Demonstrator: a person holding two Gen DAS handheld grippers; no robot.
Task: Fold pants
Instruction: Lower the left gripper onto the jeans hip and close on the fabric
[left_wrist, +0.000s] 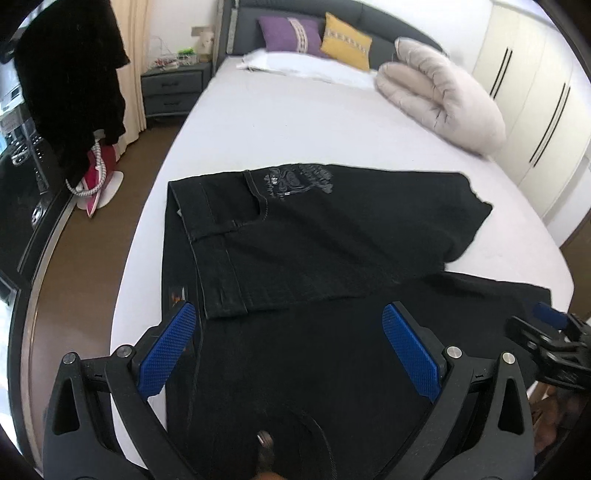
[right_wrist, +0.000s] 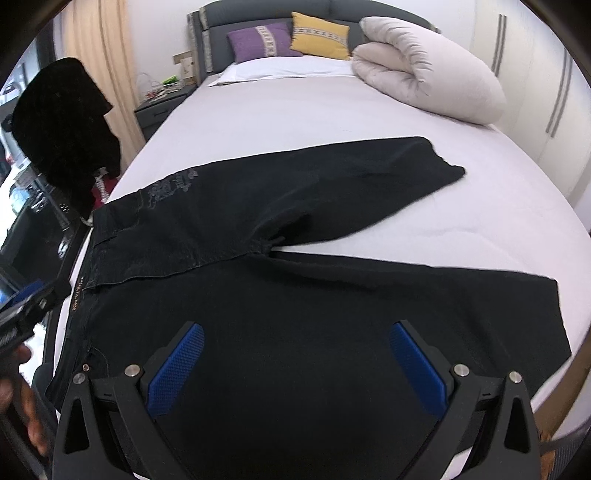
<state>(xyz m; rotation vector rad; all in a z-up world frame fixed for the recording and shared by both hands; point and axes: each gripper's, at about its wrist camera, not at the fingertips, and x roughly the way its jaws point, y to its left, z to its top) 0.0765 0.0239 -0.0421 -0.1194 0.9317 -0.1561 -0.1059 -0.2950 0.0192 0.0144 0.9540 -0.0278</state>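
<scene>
Black pants (left_wrist: 332, 236) lie spread on the white bed (left_wrist: 295, 122), waistband toward the left edge of the mattress, the two legs running right and parting in a V. The far half is folded over at the waist, so a pocket seam and a grey embroidered motif (left_wrist: 299, 181) face up there.

Only the left wrist view shows a small orange-and-black label (left_wrist: 177, 295) at the waistband, just past the left finger pad; its writing is too small to read. This view also shows the trouser button (left_wrist: 264, 439) at the lower edge, a grey nightstand (left_wrist: 173, 88) and a pink-and-white bag (left_wrist: 98, 177) on the brown floor. The right wrist view alone shows both leg hems in full and a line of orange lettering (right_wrist: 78, 295) along the inside of the waistband, illegible, plus a copper rivet (right_wrist: 85, 367).

The left gripper (left_wrist: 290, 347) hovers over the waist area, blue pads spread wide with nothing between them. The right gripper (right_wrist: 297, 365) sits above the near leg (right_wrist: 406, 314), its pads equally wide apart and empty. In the right wrist view, at the left edge, the left hand (right_wrist: 22, 398) grips its tool. A purple cushion (right_wrist: 258, 40), a yellow cushion (right_wrist: 319, 35) and a rolled beige duvet (right_wrist: 424, 70) rest at the headboard end, well apart from the pants
</scene>
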